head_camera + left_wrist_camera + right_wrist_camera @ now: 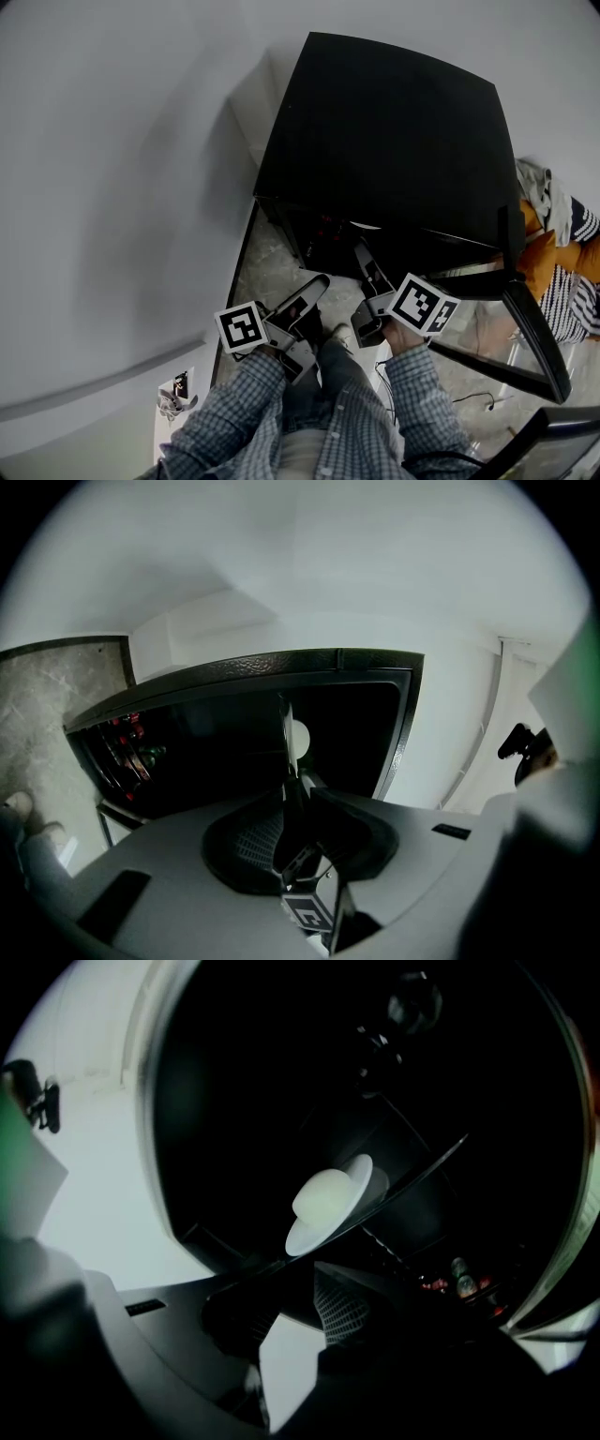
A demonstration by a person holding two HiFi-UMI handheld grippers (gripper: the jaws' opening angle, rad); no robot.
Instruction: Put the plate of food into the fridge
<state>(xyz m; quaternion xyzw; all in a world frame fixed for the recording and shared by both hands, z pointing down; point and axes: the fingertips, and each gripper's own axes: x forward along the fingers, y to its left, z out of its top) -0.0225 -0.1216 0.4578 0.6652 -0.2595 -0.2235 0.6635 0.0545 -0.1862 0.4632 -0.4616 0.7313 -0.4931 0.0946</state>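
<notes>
Fridge (394,131) interior is reading black. White plate (319,1232) with pale food is sitting on shelf (412,1185). Right tongs (286,1307) are gaping empty; left tongs (291,803) are pressing together.

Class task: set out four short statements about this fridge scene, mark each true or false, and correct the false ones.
1. The round white plate with pale rounded food sits on a glass shelf inside the black fridge. True.
2. The right gripper is clamped on the plate. False: its jaws stand apart, and the plate lies beyond them on the shelf.
3. The fridge door is closed. False: it is swung open at the right of the head view.
4. The person wears a checked shirt. True.
</notes>
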